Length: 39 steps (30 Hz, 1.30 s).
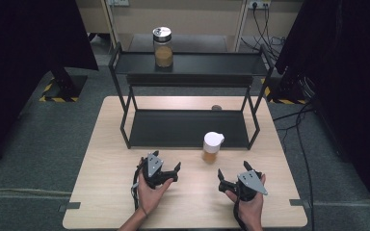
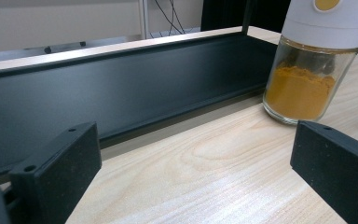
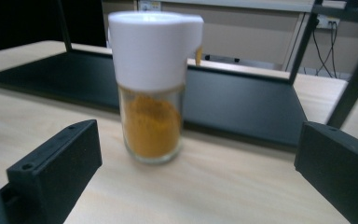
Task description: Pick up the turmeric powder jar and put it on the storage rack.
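A spice jar [image 1: 211, 147] with a white cap and yellow-orange powder is seen upright on the wooden table [image 1: 106, 192], just in front of the black two-tier rack [image 1: 188, 129], near the right end of its lower shelf. It is touched by neither gripper.

The left gripper [image 1: 177, 172] is held in the left hand [image 1: 149, 190] on the near part of the table, left of the jar; its jaws are spread wide with nothing between them. In the left gripper view [image 2: 191, 163] the jar [image 2: 307, 79] is seen ahead and to the right, apart from the jaws, with the lower shelf [image 2: 121, 88] behind.

The right gripper [image 1: 229, 175] is held in the right hand [image 1: 248, 197], right of the jar and slightly nearer; its jaws are likewise parted and empty. In the right gripper view [image 3: 196, 163] the jar [image 3: 151, 84] is seen slightly blurred, ahead between the two jaws but beyond them.

A second jar [image 1: 163, 47], dark-lidded with brownish contents, is seen on the rack's top shelf, left of centre.
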Available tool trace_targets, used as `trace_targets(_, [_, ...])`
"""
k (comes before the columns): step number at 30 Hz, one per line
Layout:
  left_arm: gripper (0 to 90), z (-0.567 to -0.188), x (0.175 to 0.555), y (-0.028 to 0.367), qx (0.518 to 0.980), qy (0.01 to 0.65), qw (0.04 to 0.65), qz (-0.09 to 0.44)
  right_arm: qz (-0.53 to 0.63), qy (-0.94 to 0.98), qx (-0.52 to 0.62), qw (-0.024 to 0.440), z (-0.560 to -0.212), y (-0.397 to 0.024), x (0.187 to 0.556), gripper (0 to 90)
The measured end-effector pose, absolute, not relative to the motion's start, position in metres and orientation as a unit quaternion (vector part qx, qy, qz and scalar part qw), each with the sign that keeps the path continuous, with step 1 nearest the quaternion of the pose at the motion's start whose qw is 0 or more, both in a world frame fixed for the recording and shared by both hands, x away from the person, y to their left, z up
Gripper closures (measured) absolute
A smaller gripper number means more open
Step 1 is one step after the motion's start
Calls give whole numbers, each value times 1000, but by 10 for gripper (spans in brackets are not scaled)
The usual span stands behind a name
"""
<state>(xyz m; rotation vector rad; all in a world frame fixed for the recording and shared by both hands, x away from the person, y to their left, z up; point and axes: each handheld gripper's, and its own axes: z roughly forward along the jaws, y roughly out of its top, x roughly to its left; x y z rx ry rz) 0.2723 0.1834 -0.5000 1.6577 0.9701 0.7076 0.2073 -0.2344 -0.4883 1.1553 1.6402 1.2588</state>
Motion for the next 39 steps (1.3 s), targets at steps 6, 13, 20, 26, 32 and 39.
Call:
trace_targets(6, [10,-500,273,183,691,406,521,294,505,642,439,375,-479,-224,228,5])
trace_targets(13, [10,-500,271,182,693,403,521,295,511,650,425,369,-471,-211,255,6])
trace_targets(20, [10,-500,272,183,692,404,523,291,507,650,428,370,-466,-198,279,8])
trace_targets(26, [10,-500,272,183,692,404,522,291,505,653,429,366,-466,-193,293,10])
trace_targets(32, [10,-500,272,183,692,404,522,290,503,651,435,365,-469,-191,302,49])
trace_targets(39, [10,-499,273,183,693,405,522,289,510,646,436,363,-472,-192,303,166])
